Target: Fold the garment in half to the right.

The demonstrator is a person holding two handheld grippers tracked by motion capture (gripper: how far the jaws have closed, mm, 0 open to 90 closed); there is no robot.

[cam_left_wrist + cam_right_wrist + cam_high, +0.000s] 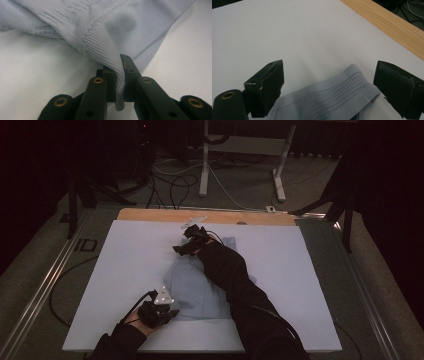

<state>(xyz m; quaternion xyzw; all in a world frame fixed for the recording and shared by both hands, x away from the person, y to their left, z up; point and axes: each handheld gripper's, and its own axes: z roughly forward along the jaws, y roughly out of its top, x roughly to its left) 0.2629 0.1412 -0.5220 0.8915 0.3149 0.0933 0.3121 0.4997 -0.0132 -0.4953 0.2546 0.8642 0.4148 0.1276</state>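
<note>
A pale blue knitted garment [197, 287] lies crumpled in the middle of the white sheet [125, 270]. My left gripper [167, 312] is at the garment's near left corner, shut on a fold of its ribbed edge [120, 82]. My right gripper [182, 247] is at the garment's far end, open, its jaws wide apart. A ribbed, perforated band of the garment [337, 92] lies between and just below those jaws. The person's dark sleeve [235, 280] covers part of the cloth.
The white sheet covers a wooden table whose bare strip [210, 216] shows at the far edge. A small pale object [192, 222] lies on that strip. Cables [170, 185] and white desk legs [204, 160] stand on the floor beyond.
</note>
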